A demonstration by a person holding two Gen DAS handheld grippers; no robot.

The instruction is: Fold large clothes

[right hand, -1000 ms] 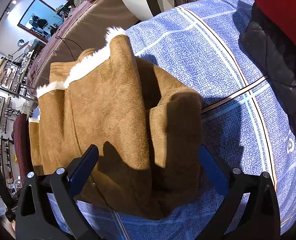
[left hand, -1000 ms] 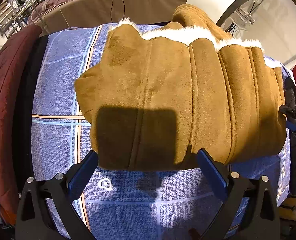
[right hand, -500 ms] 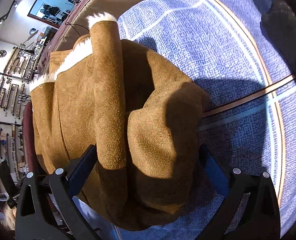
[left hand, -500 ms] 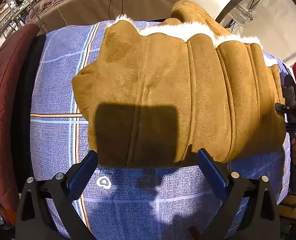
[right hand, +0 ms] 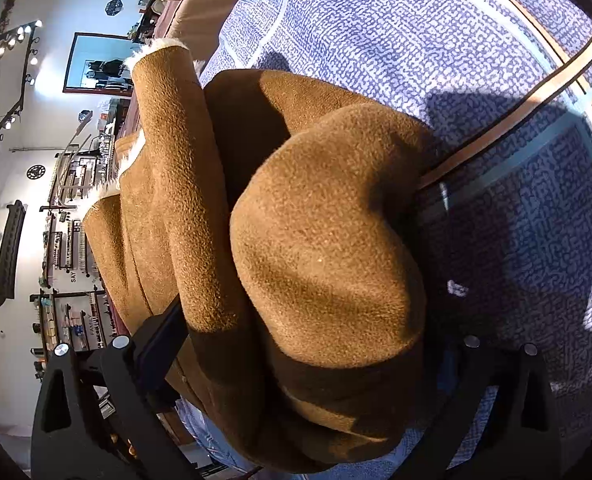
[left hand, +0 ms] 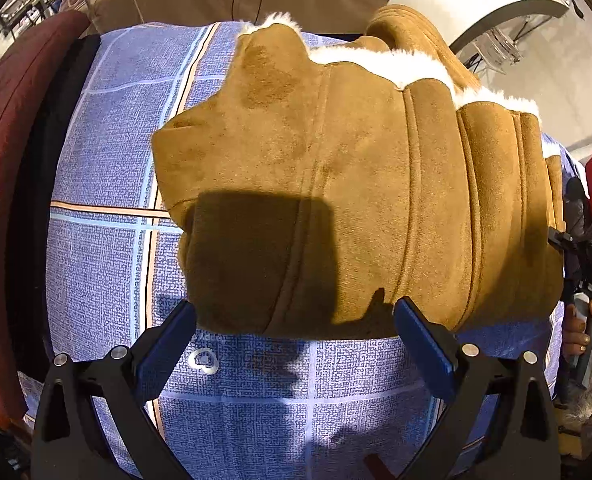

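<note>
Tan suede, thick and lined with white fleece: the coat (left hand: pixel 356 184) lies folded into a bulky block on the blue checked bedspread (left hand: pixel 108 280), its near edge just in front of the left gripper (left hand: pixel 296 332). That tool hangs above the bedspread with its jaws spread wide and nothing between them, probably so it can steady or square up the near fold. The right gripper (right hand: pixel 296 344) sits at the far end of the bundle, jaws also wide apart, with a rolled lump of suede bulging up between them. Whether the pads actually press the cloth I cannot tell; they look too far apart to be clamping it. My guess is that it straddles the bundle to push or tuck that end flat, since the stiff suede springs up rather than lying down. At the right rim of the left view a person's hand (left hand: pixel 576 332) holds that tool's handle.
</note>
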